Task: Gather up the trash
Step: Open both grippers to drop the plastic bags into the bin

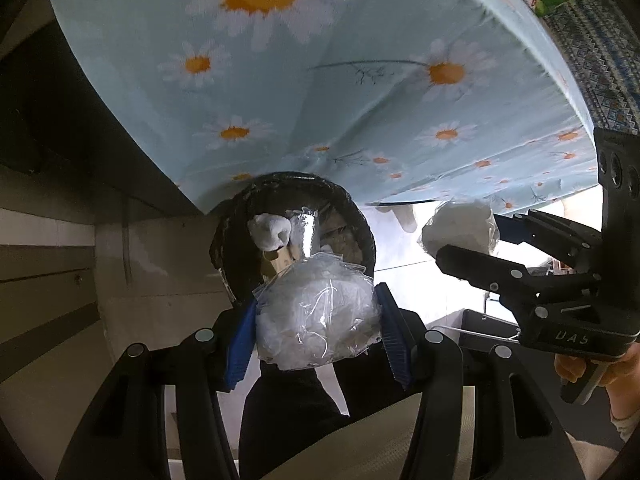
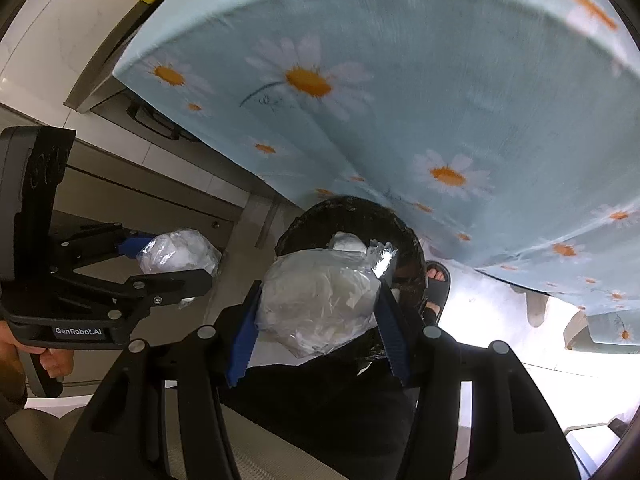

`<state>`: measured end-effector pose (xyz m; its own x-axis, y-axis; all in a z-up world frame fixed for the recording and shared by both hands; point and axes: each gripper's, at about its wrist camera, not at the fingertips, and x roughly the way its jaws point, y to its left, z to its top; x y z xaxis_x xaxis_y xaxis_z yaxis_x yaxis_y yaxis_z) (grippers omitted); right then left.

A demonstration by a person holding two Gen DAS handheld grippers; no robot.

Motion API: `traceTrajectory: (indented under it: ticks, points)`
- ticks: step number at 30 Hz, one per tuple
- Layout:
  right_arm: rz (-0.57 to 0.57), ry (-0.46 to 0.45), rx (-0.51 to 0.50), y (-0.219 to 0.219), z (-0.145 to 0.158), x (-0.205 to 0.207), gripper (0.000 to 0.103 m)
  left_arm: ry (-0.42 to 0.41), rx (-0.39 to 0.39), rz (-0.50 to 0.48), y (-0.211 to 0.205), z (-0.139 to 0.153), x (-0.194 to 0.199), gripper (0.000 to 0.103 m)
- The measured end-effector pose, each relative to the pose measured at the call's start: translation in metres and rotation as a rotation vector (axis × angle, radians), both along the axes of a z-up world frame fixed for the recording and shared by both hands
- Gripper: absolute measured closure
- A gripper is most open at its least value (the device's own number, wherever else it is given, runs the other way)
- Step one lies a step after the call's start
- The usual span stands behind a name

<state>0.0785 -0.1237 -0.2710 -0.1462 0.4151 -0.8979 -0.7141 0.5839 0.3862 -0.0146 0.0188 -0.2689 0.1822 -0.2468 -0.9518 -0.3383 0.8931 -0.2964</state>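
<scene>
Both wads of crumpled clear plastic are over the bin right now. The left wad [image 1: 318,312] is pinched between the blue pads of my left gripper [image 1: 318,320], sitting right above the near rim of the bin [image 1: 360,216]. The right wad [image 2: 318,300] is squeezed the same way in my right gripper [image 2: 318,312], also hanging over the bin's near edge from that camera. Neither set of jaws is fully closed, they're clamped partway on the bulk of the plastic.

The bin is round with a black bag liner, and there's already stuff in it: a white balled-up tissue [image 1: 269,231], a bit of shiny foil wrapper [image 1: 306,232] and a brown cardboard scrap [image 1: 278,262].

What crowds it is the tablecloth [image 1: 320,100], light blue with daisies, drooping right down onto the far rim of the bin, so the far side of the opening is partly covered. Left of the bin is a pale cabinet wall [image 1: 140,260]. Right of the bin there's a foot in a black sandal [image 2: 436,280] on the bright floor, just beside the liner.
</scene>
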Motion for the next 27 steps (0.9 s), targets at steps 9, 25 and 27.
traceTrajectory:
  ticks: [9,25,27]
  points:
    - [-0.014,0.011,0.004,-0.001,-0.003,-0.001,0.047,0.023,-0.023,0.005,-0.004,-0.005,0.006,0.046]
    - [-0.051,0.007,0.023,-0.007,0.011,0.006,0.037,0.032,-0.003,0.037,0.005,-0.003,0.011,0.042]
    - [-0.048,0.004,0.024,-0.007,0.012,0.005,0.037,0.03,-0.003,0.039,0.005,-0.002,0.01,0.042]
